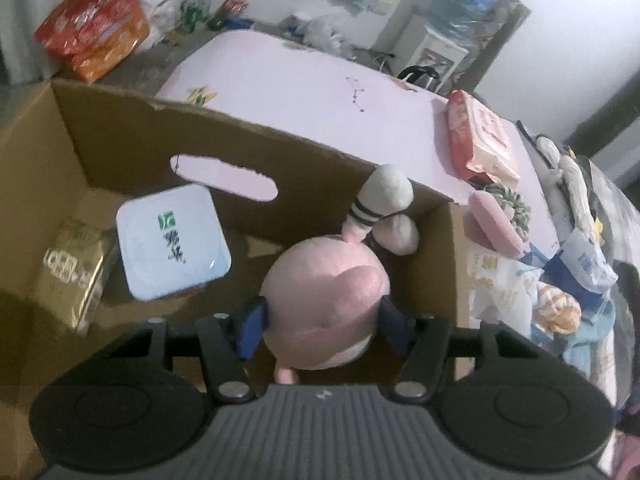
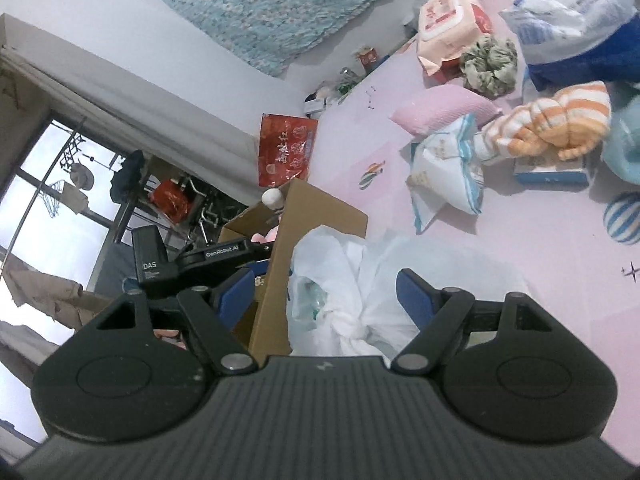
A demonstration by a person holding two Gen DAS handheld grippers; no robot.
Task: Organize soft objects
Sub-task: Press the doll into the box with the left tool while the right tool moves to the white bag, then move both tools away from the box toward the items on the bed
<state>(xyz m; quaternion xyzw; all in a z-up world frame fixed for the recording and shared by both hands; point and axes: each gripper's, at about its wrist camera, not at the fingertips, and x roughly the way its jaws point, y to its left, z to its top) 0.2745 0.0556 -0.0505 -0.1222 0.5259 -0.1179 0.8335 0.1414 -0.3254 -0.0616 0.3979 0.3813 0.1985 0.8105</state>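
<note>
Round pink plush toy with grey-white striped limbs [image 1: 324,304] sits between the left gripper [image 1: 320,326] pads, low inside the open brown cardboard box [image 1: 120,140], toward its right end. Blue pads [image 1: 252,328] touch both flanks of the plush, so I read it as grasped, not released. One grey limb pokes up against the far box wall near the right corner.

Also in the box: a white square-lidded tub with green logo [image 1: 172,240] to the left of the plush, and a gold foil packet [image 1: 76,276] further left by the near-left wall.

Step in hand, as I judge it: set the plush down in the box. To do it well: lower until the body rests on the box floor, then let go; keep clear of the tub; back straight out so the pads don't snag the limbs.

Right gripper [image 2: 326,300] jaws stand wide apart and hold nothing, hovering over a crumpled white plastic bag [image 2: 348,280] on the pink sheet [image 2: 520,240] just right of the box. Looks like the next pick; go for the knotted bunch, not loose film.

Far right on the sheet: orange-and-white striped plush [image 2: 556,124], pink cushion [image 2: 444,108], green scrunchie [image 2: 488,64], still unsorted.
</note>
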